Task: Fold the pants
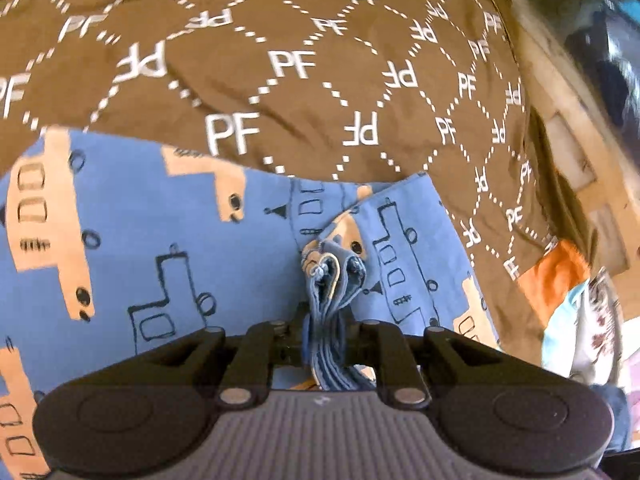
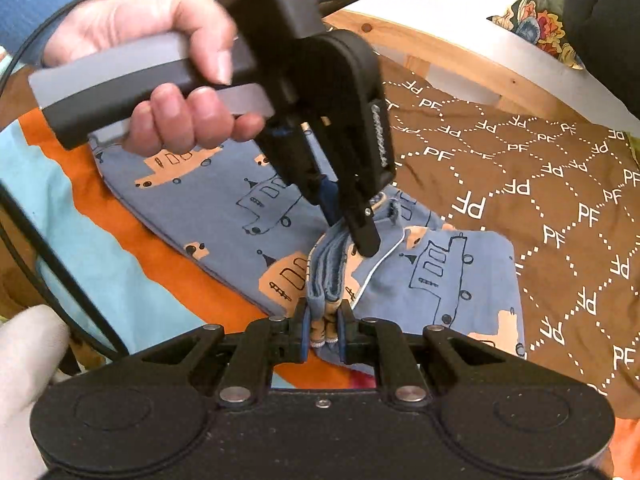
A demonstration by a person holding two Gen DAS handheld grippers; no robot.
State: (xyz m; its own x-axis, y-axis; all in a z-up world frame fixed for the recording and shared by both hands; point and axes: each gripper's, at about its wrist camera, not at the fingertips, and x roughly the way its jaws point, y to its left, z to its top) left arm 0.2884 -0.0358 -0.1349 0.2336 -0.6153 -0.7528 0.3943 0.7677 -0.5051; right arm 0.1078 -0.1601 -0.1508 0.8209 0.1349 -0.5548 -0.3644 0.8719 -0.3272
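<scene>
Both fingertips [image 1: 298, 322] buried in pants [image 1: 132, 232]

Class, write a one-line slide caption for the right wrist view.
Both grippers, right and left, pinch bunched blue truck-print pants over a brown PF bedspread.

Brown PF-monogram blanket [image 1: 320, 80], orange-and-turquoise cloth [image 2: 100, 216], wooden bed frame [image 2: 460, 56], floral fabric [image 2: 532, 20]
</scene>
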